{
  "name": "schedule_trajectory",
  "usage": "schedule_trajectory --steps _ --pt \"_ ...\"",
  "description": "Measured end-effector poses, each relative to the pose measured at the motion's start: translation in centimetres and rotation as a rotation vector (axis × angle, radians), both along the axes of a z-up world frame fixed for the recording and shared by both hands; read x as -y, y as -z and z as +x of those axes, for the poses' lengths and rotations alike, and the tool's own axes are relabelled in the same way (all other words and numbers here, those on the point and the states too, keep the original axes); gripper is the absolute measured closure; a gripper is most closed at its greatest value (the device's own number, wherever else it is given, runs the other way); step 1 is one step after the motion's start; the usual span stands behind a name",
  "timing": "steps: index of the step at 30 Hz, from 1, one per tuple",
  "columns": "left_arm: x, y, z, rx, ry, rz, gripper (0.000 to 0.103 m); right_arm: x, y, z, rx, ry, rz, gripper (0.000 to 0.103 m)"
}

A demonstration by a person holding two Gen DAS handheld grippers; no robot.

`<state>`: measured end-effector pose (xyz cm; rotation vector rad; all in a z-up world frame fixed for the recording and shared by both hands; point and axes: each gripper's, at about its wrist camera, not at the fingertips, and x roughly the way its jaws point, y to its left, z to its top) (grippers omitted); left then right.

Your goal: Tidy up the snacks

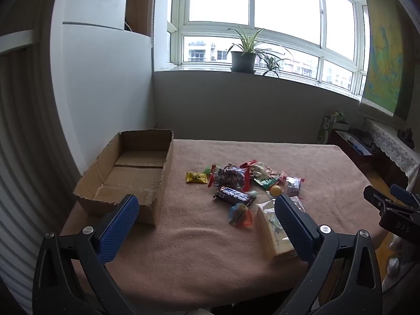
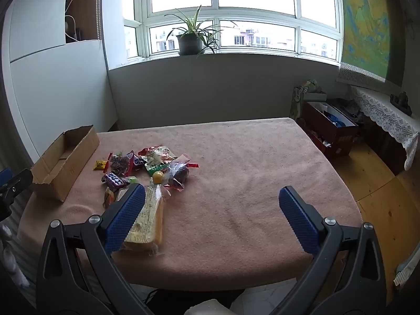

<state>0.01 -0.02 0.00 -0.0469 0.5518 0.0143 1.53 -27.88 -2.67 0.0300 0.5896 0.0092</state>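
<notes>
A pile of wrapped snacks (image 1: 236,181) lies on the pink tablecloth (image 1: 197,249); it also shows in the right wrist view (image 2: 147,165). It includes a small yellow packet (image 1: 196,177), a purple bar (image 1: 232,194), a yellow ball (image 1: 276,190) and a long clear cracker pack (image 2: 148,220). An empty open cardboard box (image 1: 131,176) stands left of the pile, also seen in the right wrist view (image 2: 65,157). My left gripper (image 1: 207,212) is open above the near table, between box and pile. My right gripper (image 2: 212,204) is open and empty, right of the pile.
The table ends at the front and right, with wooden floor (image 2: 380,183) beyond. A dark red open box (image 2: 330,128) sits on the floor at the far right. A potted plant (image 2: 190,39) stands on the windowsill behind.
</notes>
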Motion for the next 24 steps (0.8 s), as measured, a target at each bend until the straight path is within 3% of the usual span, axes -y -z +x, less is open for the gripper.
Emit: schedule_trajectory --steps 24 --pt "-0.01 0.22 -0.22 0.005 0.006 -0.003 0.001 -0.37 0.39 -0.2 -0.012 0.004 -0.001 0.0"
